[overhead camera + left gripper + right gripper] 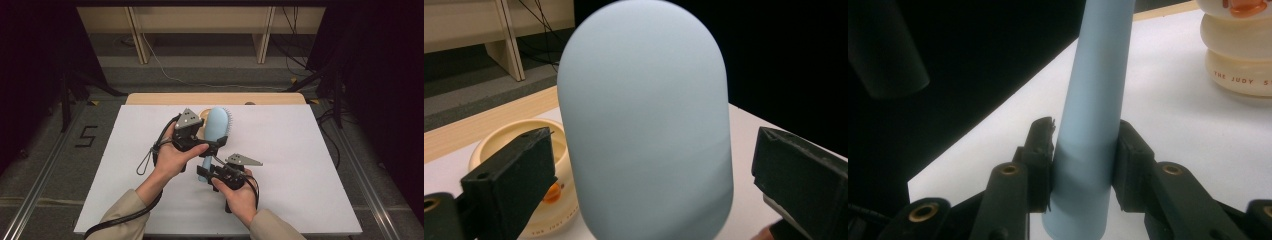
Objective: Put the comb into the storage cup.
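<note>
Brush lifted by its handle, left hand-held gripper not yet on the head

Nearest, the right hand-held gripper is clenched on the handle of the pale blue brush, its pads pressing both sides, so the pickup looks done and the brush stands off the white tabletop. Farther on, the left hand-held gripper is released, jaws spread to either side of the brush head and clear of it; a second grip seems left to do. Beyond sits a cream jar.

The hairbrush looks like smooth matt plastic, the cream jar glossy, the table matt white.
</note>
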Motion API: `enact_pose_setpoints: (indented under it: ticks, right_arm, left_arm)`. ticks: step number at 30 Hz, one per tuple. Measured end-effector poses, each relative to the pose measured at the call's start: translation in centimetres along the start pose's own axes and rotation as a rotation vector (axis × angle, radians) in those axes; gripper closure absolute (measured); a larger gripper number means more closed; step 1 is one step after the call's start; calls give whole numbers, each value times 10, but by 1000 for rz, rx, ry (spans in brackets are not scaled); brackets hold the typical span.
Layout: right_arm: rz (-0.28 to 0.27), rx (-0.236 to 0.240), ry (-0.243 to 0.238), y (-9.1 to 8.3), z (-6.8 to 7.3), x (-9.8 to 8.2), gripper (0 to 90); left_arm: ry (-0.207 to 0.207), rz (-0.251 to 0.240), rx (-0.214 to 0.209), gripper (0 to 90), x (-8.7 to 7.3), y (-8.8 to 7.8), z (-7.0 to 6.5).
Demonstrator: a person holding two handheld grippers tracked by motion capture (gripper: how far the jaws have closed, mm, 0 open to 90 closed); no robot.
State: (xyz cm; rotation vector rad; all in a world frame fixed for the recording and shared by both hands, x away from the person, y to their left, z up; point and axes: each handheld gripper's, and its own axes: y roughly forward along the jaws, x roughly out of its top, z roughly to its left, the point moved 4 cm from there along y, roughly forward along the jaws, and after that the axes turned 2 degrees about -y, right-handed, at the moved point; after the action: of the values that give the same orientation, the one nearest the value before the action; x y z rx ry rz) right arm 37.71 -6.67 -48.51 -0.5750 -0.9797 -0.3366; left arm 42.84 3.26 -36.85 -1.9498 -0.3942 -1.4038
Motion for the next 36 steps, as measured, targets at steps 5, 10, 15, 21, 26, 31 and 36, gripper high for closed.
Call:
enact_pose_setpoints:
  ticks: [5, 10, 15, 21, 26, 31, 36]
  right_arm:
    - [-1, 2, 0, 0, 0, 0, 656]
    - [-2, 3, -3, 0, 1, 0, 656]
    - [-1, 3, -4, 0, 1, 0, 656]
    - [-1, 3, -4, 0, 1, 0, 656]
    - [4, 3, 3, 0, 1, 0, 656]
    - [2, 4, 2, 0, 1, 0, 656]
    - [1, -1, -4, 0, 0, 0, 656]
  left_arm:
    - [-3, -1, 3, 32, 8, 5, 2]
    - [0, 7, 11, 33, 12, 10, 2]
    - [0, 8, 14, 33, 16, 12, 3]
    - [0, 6, 12, 33, 19, 13, 2]
    - [3, -3, 21, 46, 21, 13, 3]
    - [-4, -2, 20, 57, 21, 13, 3]
    - [-2, -4, 25, 93, 21, 13, 3]
